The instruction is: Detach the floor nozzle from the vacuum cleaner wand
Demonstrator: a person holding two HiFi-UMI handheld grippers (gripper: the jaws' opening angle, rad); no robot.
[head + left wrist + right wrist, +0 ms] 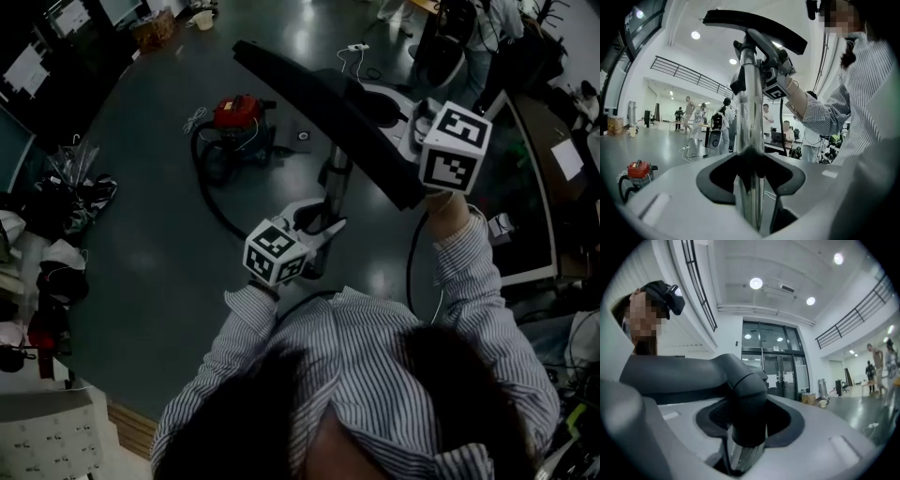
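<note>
The chrome wand (pixel 336 178) is held up off the floor with the long dark floor nozzle (pixel 319 103) on its upper end. My left gripper (pixel 323 239) is shut on the wand (pixel 750 140), which runs straight up between its jaws to the nozzle (pixel 754 26). My right gripper (pixel 410 131) is higher up, shut on the nozzle's dark neck (pixel 745 399). Just under the neck's collar the chrome tube (pixel 743 458) shows, still seated in it. The right gripper's marker cube (pixel 774 90) shows beside the neck in the left gripper view.
A red vacuum cleaner (pixel 239 112) stands on the dark floor ahead, its black hose (pixel 208 192) curving back toward me. Bags and clutter (pixel 66 187) lie at the left, desks with monitors (pixel 525 187) at the right. Several people stand far off (pixel 693 117).
</note>
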